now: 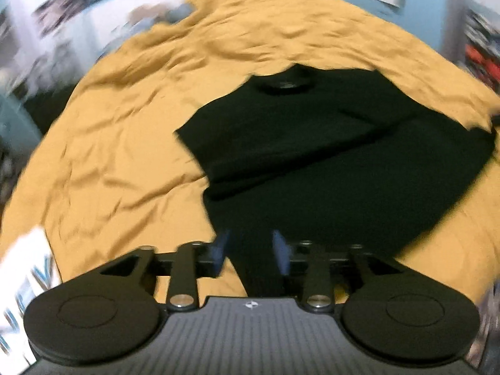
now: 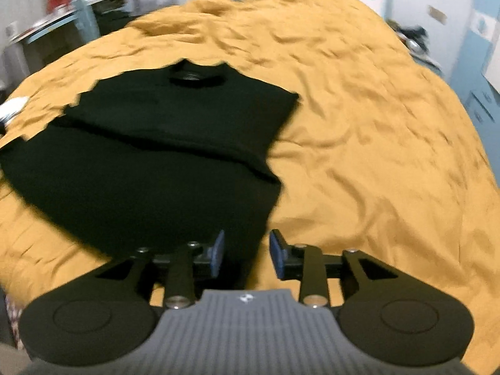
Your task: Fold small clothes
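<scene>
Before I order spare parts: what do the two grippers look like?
Both look alike. The left gripper and right gripper each have blue finger pads on black linkage arms with silver pivot bolts, two round black discs, and a grey ribbed body bearing a small white mark. No cables show.

- Shirt (image 1: 328, 156) flat on bedsheet (image 1: 109, 156), collar (image 1: 286, 86) at far end, hem nearest.
- Sleeves folded in over body.
- Left gripper (image 1: 251, 253) at near hem, left corner; cloth between fingers.
- Right gripper (image 2: 247, 253) at near hem, right corner.
- Furniture (image 2: 62, 25) beyond bed, far left.
</scene>
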